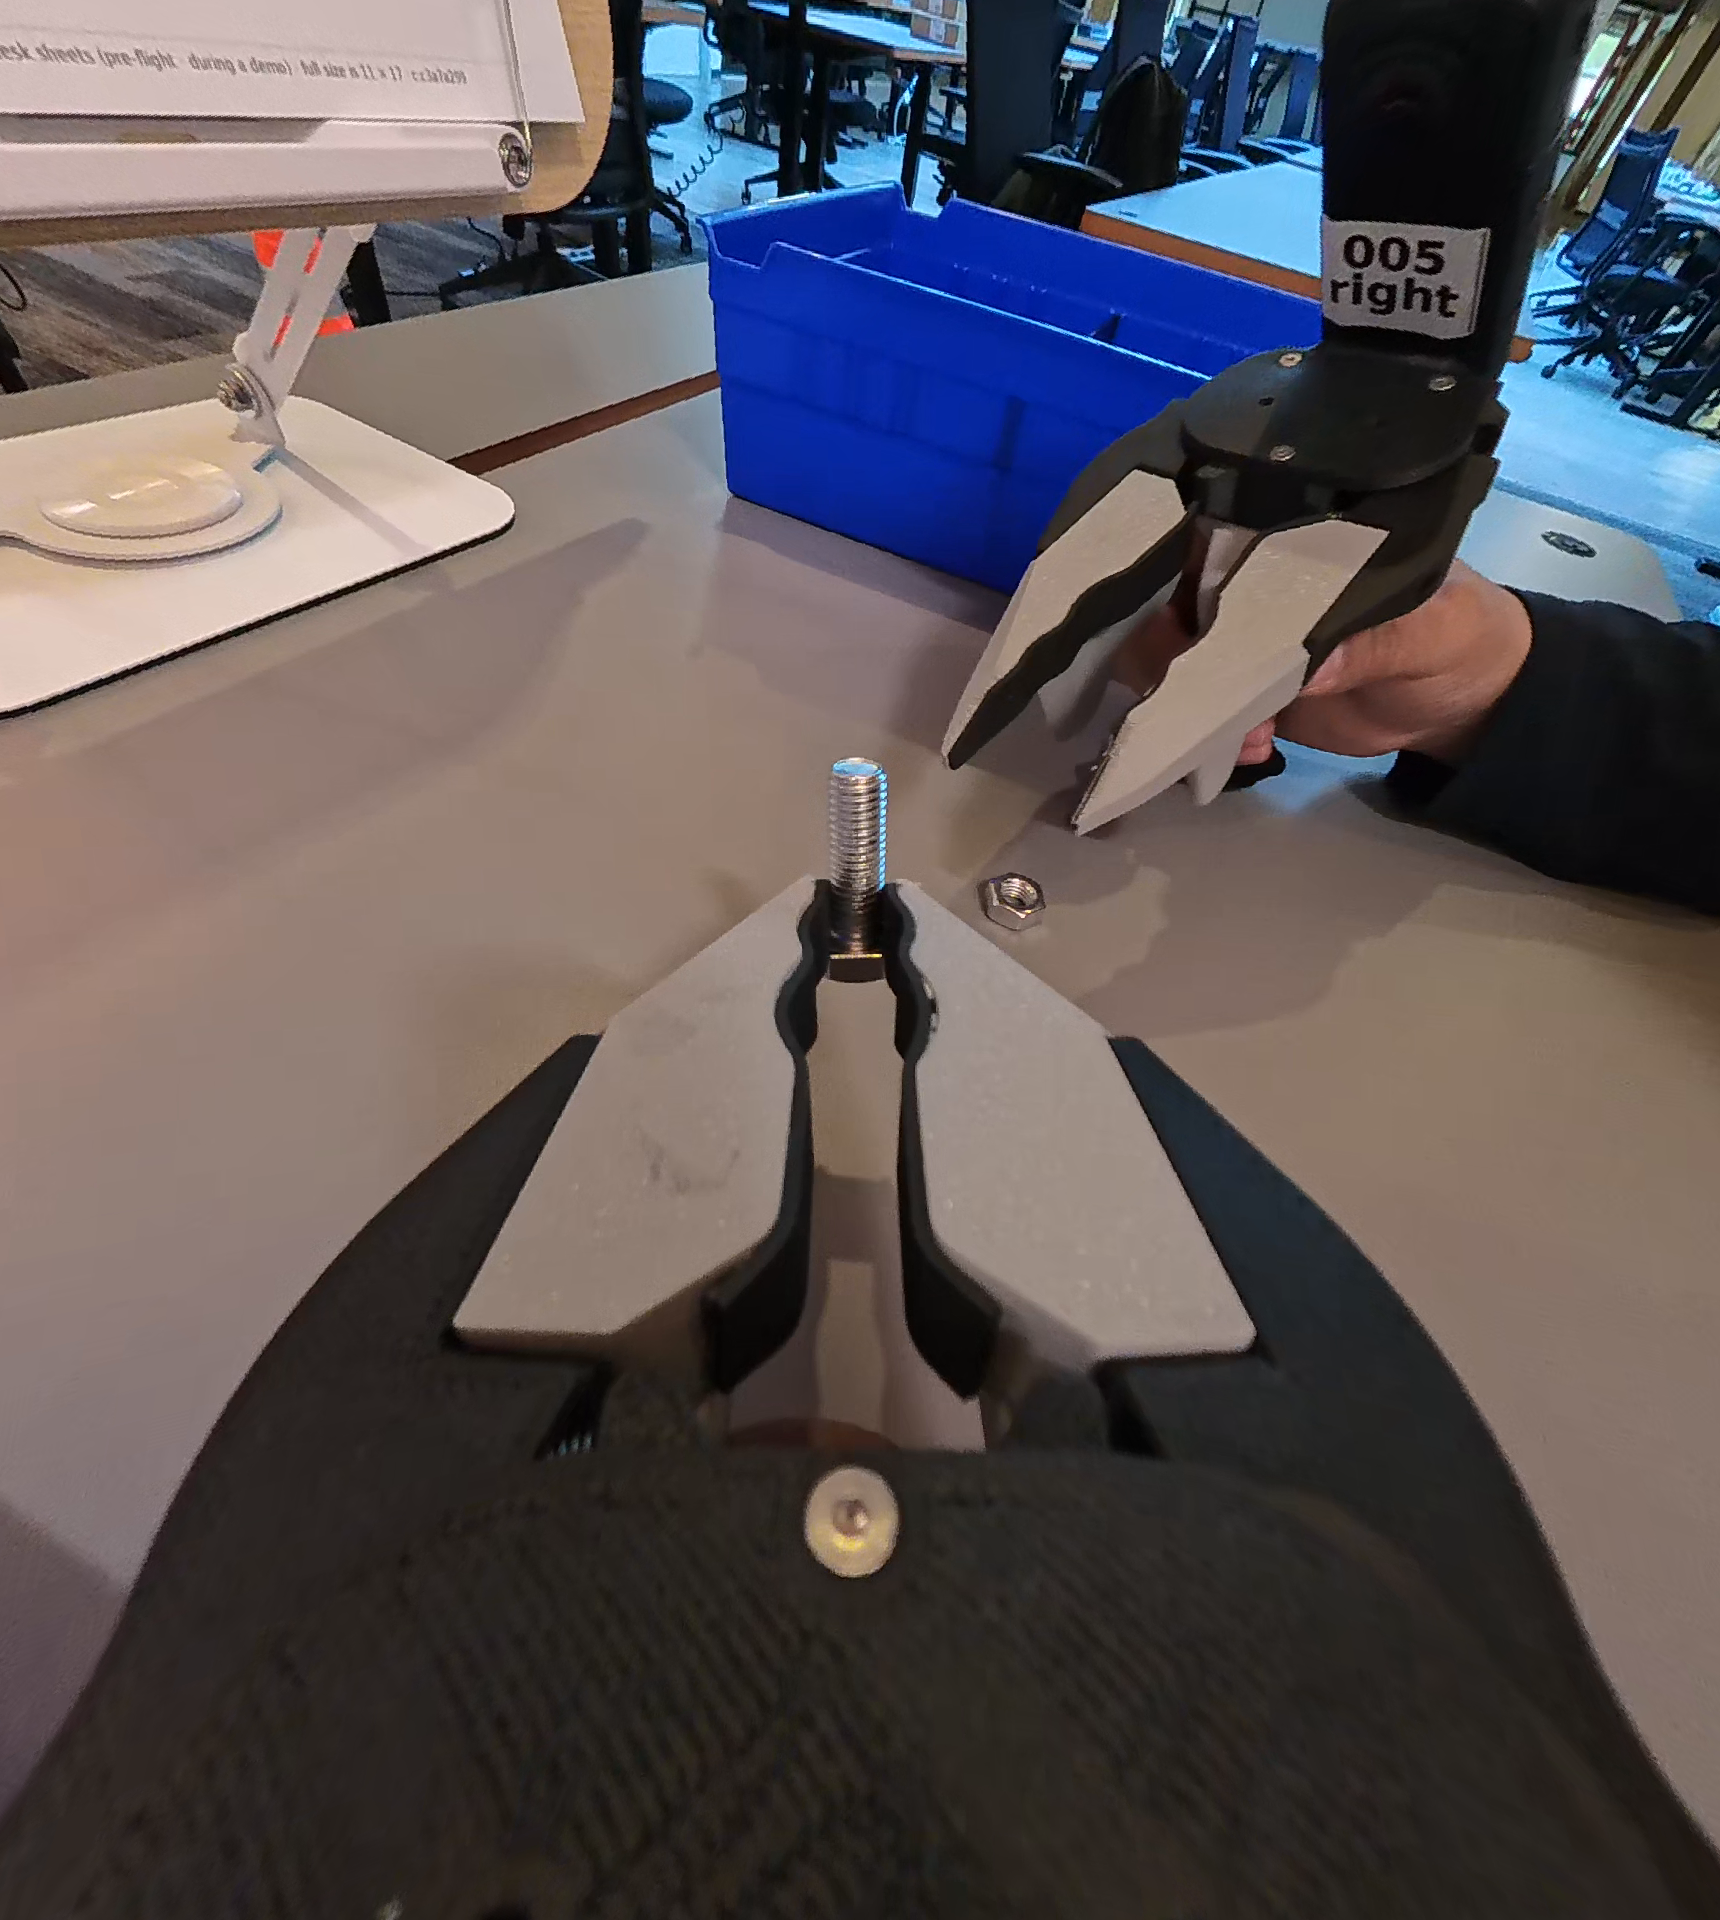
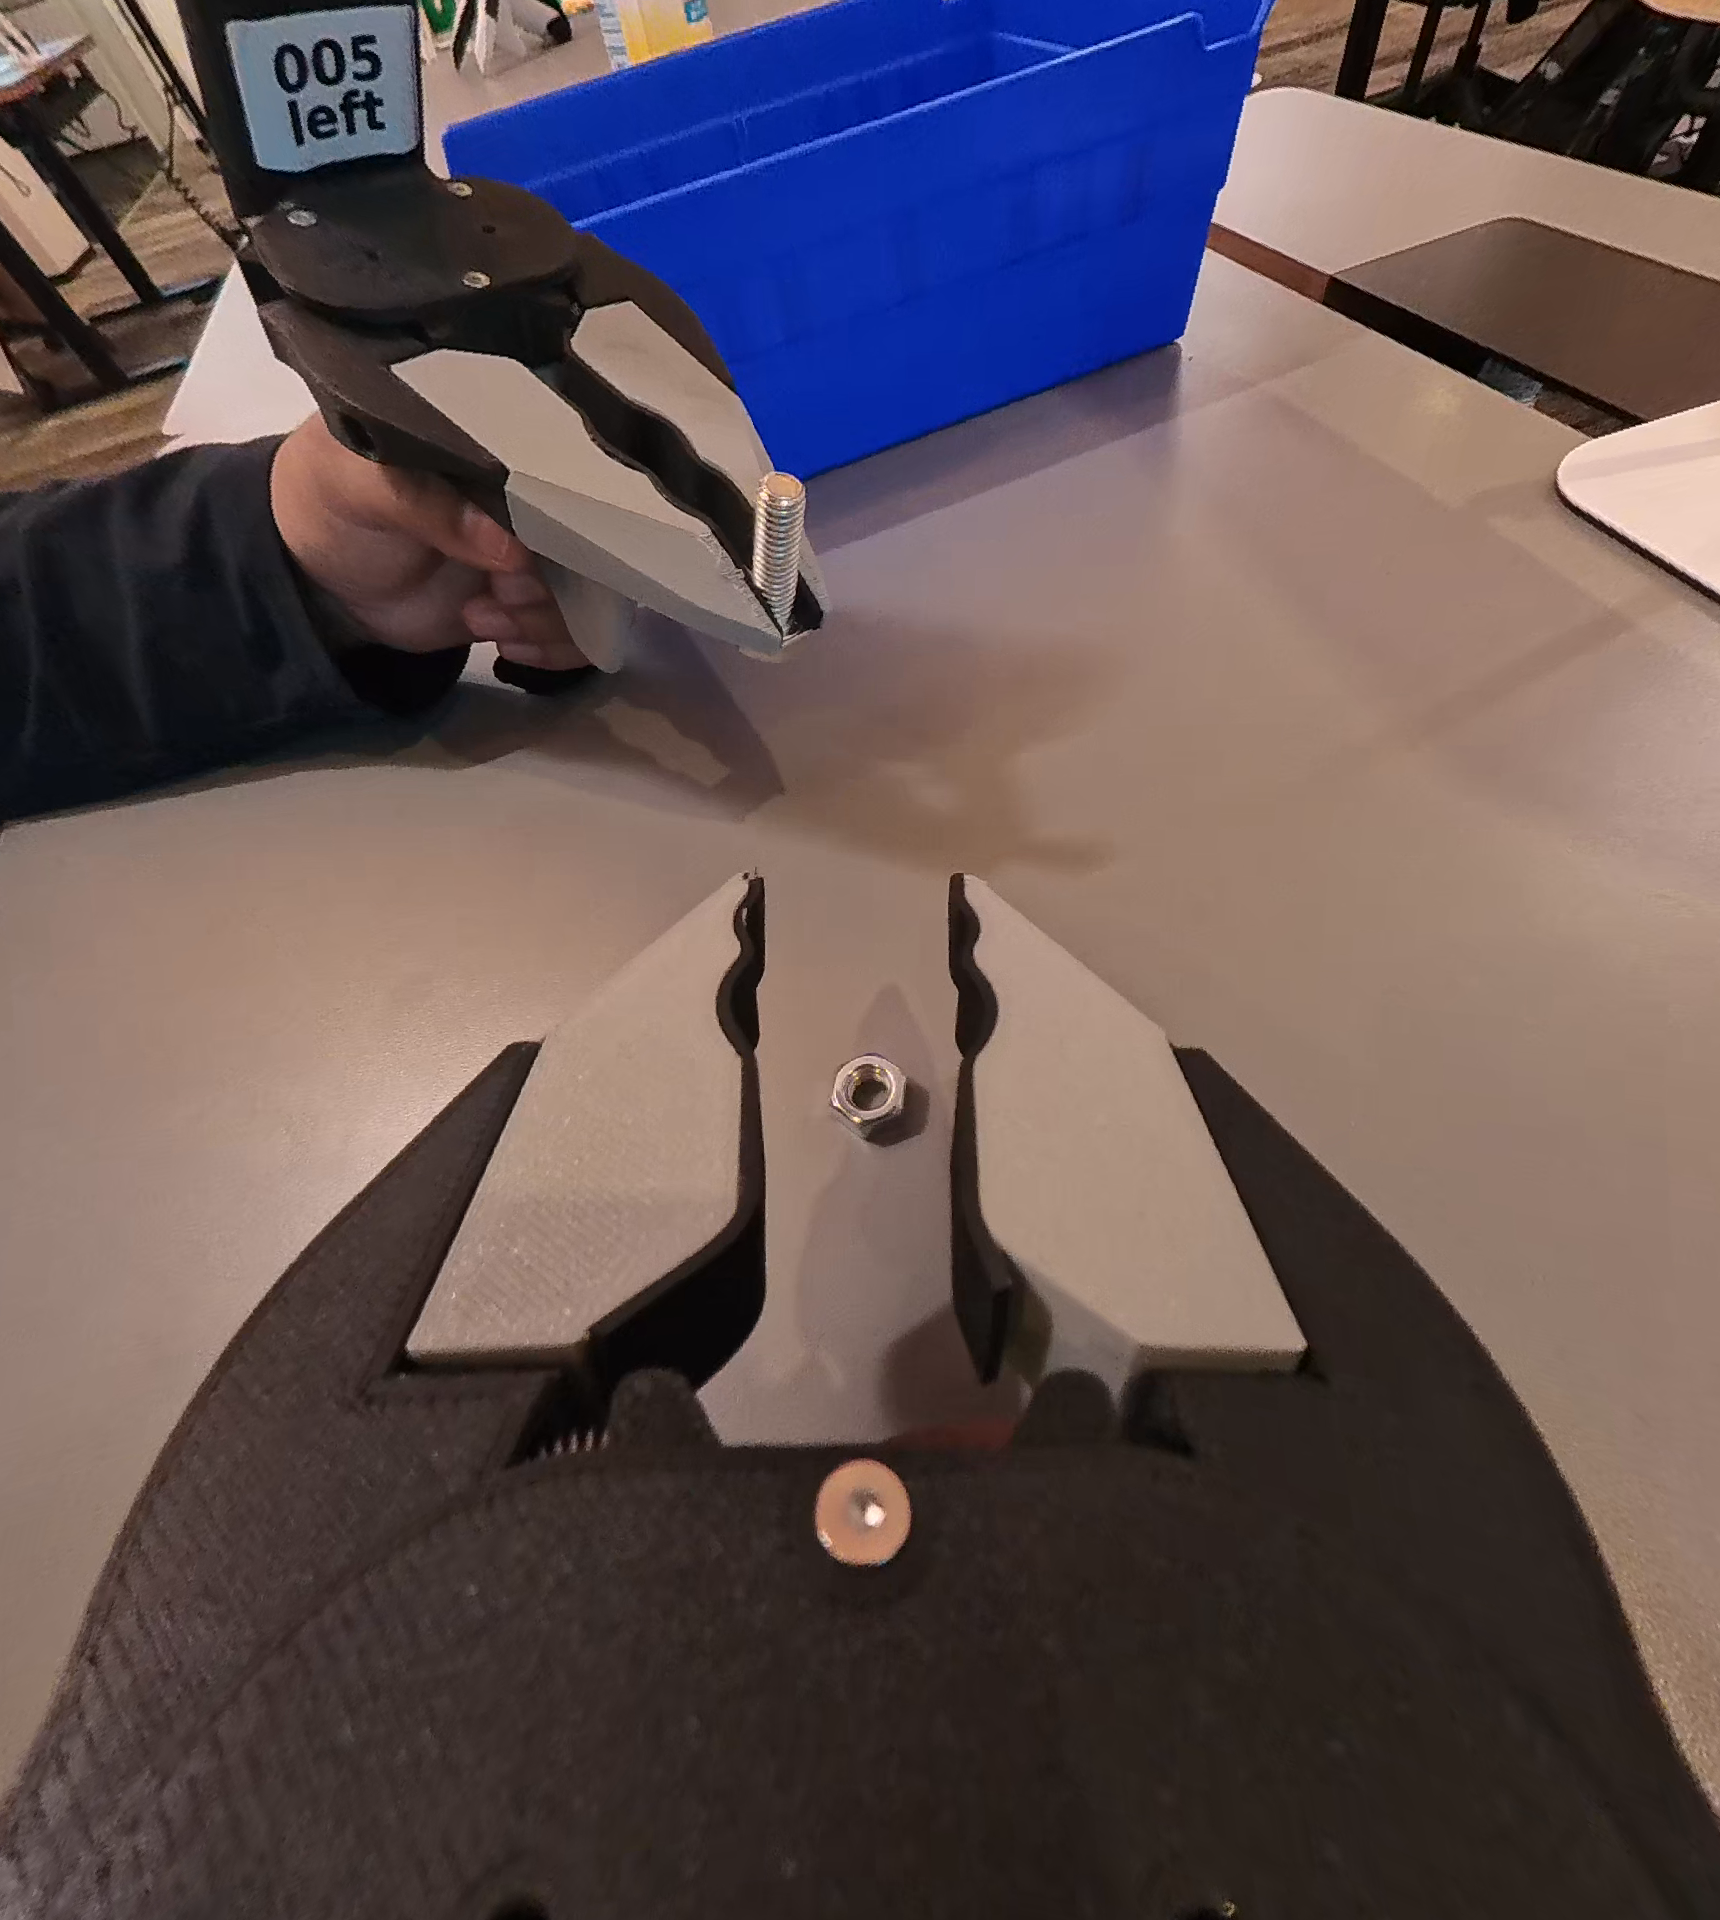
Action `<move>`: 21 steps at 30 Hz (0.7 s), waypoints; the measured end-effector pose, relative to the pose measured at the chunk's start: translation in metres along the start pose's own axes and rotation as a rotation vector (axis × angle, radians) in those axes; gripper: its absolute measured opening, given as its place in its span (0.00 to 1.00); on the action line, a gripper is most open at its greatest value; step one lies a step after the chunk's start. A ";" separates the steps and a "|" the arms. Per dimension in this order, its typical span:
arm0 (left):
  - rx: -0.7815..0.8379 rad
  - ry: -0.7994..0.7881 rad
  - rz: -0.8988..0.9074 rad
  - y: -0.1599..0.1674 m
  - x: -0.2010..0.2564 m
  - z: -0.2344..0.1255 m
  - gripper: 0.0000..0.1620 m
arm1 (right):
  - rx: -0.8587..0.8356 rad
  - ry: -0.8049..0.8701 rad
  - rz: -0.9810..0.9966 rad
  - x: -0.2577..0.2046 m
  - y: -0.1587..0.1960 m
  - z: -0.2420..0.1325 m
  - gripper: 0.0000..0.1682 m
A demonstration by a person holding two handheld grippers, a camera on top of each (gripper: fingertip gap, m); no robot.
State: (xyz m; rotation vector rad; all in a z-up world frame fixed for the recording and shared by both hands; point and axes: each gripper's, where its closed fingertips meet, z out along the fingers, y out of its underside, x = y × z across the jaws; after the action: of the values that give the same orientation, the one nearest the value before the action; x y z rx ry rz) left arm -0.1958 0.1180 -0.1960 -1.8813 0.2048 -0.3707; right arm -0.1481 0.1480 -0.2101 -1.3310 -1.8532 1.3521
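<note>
My left gripper (image 1: 857, 896) is shut on a silver threaded bolt (image 1: 857, 821), held upright with its threads pointing up and its head between the fingertips. It also shows in the right wrist view (image 2: 791, 613) with the bolt (image 2: 775, 540), just above the grey table. A silver hex nut (image 1: 1012, 902) lies flat on the table right of the bolt. My right gripper (image 2: 854, 894) is open and hovers over the nut (image 2: 866, 1099), which lies between its two fingers. In the left wrist view the right gripper (image 1: 1017, 795) is tilted down above the nut.
A blue plastic bin (image 1: 939, 384) stands at the back of the grey table (image 1: 420, 935); it also shows in the right wrist view (image 2: 887, 229). A white stand with a sheet holder (image 1: 160, 540) is at the back left. A person's hands hold both grippers. About 7 centimeters separates my left fingertips from my right. About 5 centimeters separates my right fingertips from the silver hex nut (image 1: 1012, 902). The right camera catches it too, in the right wrist view (image 2: 866, 1083).
</note>
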 end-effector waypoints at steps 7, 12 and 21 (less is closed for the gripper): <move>-0.021 0.068 0.023 0.003 0.008 -0.001 0.04 | -0.023 -0.058 -0.061 -0.011 -0.001 -0.006 0.19; -0.100 0.165 0.049 0.016 0.023 -0.003 0.04 | -0.122 -0.066 -0.133 -0.015 0.012 -0.009 0.16; -0.157 0.214 0.085 0.025 0.034 -0.001 0.04 | -0.253 -0.035 -0.077 -0.003 0.034 -0.011 0.15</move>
State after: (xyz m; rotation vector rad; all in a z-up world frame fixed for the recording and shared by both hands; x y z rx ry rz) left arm -0.1632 0.0978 -0.2141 -1.9781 0.4680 -0.5103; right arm -0.1237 0.1510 -0.2357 -1.3478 -2.1330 1.1384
